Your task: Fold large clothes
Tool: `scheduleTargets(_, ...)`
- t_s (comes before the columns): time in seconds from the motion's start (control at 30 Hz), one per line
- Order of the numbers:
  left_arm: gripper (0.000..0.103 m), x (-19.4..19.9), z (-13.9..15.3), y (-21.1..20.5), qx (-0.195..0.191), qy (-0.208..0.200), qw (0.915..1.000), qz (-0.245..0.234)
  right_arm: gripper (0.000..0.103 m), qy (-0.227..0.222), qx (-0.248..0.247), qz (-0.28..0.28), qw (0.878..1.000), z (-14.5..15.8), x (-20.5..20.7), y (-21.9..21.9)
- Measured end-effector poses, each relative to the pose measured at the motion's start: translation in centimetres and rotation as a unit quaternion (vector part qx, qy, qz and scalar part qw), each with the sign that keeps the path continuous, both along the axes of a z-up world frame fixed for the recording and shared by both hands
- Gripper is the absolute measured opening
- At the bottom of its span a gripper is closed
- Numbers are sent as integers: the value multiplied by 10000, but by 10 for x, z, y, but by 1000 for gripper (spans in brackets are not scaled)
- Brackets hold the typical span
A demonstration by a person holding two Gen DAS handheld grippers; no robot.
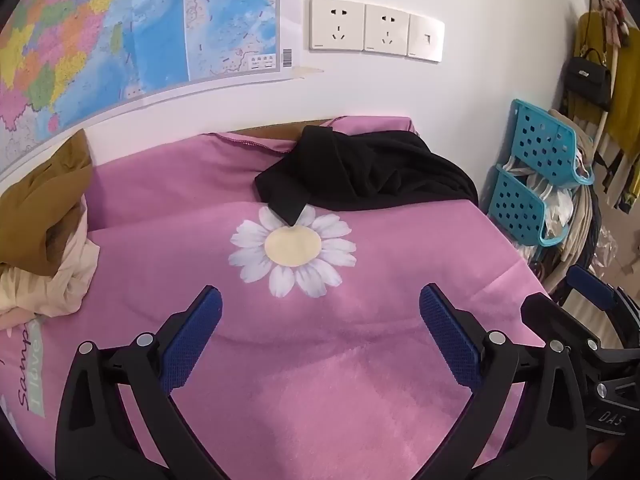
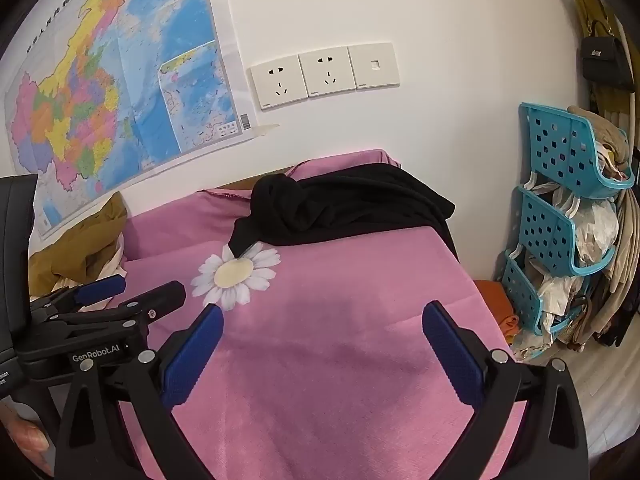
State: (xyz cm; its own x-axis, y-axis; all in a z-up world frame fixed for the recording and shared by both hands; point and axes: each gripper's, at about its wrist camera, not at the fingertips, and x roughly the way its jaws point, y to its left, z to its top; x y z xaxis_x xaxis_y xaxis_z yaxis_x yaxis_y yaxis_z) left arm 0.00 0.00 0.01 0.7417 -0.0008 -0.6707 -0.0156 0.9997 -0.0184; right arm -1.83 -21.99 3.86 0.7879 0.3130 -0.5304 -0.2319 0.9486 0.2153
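Note:
A crumpled black garment (image 1: 372,172) lies at the far end of a table covered by a pink cloth (image 1: 304,360) with a white daisy print (image 1: 292,252). One black corner overlaps the daisy's top. It also shows in the right wrist view (image 2: 340,208), beyond the daisy (image 2: 236,276). My left gripper (image 1: 320,304) is open and empty above the near part of the pink cloth. My right gripper (image 2: 324,320) is open and empty, beside it to the right. Each gripper shows at the edge of the other's view.
A heap of brown and cream clothes (image 1: 44,224) lies at the table's left. A blue tiered basket rack (image 2: 560,216) stands right of the table, with hanging clothes and black bags behind. A map (image 2: 112,80) and wall sockets (image 2: 324,74) are on the wall behind.

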Motion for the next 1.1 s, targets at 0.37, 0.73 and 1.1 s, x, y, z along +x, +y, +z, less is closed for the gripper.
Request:
scheduleTargets(0.37, 98, 13, -1, 2, 15, 3, 10000, 12, 97, -49, -104, 34, 9999, 5, 3, 0)
scheduleTargets(0.73, 98, 2, 8, 4, -39, -180, 9998, 69, 97, -109, -186, 22, 9998, 5, 5, 8)
scheduleTargets(1.1, 98, 2, 9, 5, -67, -176, 9998, 76, 97, -138, -171, 43, 9997, 8, 4, 7)
